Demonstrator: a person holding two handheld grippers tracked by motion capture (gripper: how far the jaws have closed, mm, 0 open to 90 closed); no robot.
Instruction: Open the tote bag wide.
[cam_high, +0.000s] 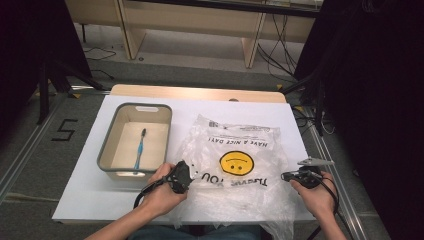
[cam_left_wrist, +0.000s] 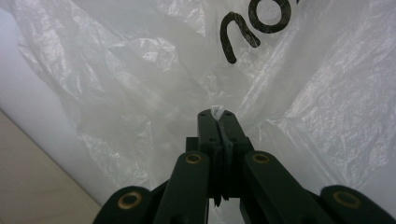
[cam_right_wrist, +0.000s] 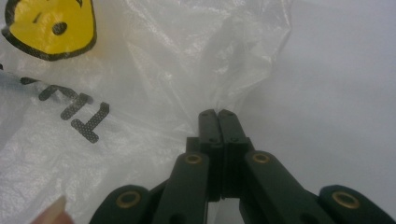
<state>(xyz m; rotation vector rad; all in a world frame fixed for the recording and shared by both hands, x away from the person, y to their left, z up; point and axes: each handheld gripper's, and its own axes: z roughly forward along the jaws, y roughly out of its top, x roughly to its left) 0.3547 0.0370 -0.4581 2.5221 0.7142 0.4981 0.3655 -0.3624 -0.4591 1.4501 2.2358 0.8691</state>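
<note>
- The plastic bag (cam_high: 235, 160) lies flat and crumpled on the white bench (cam_high: 90, 195), its printed smiley face and lettering upside down from the person's side, so its mouth is probably at the near edge, towards the person.
- The left tongs (cam_left_wrist: 217, 113) are pinched tight on a fold of the bag's film; a small tuft of plastic pokes out between the closed tips in the left gripper view. In the high view they sit at the bag's near left edge (cam_high: 181, 175).
- The right tongs (cam_right_wrist: 217, 113) are likewise clamped on the film at the bag's near right edge, the plastic gathering into pleats that run to the tips.
- Holding the two near edges, well apart, would let the person pull the mouth open or lift the bag evenly; that looks like the step in hand.
- A grey tub (cam_high: 107, 145) stands just left of the bag, with a blue toothbrush (cam_high: 139, 150) lying inside, close enough to be reached once the bag is open.
- The thin film could slip or tear if tugged hard.
</note>
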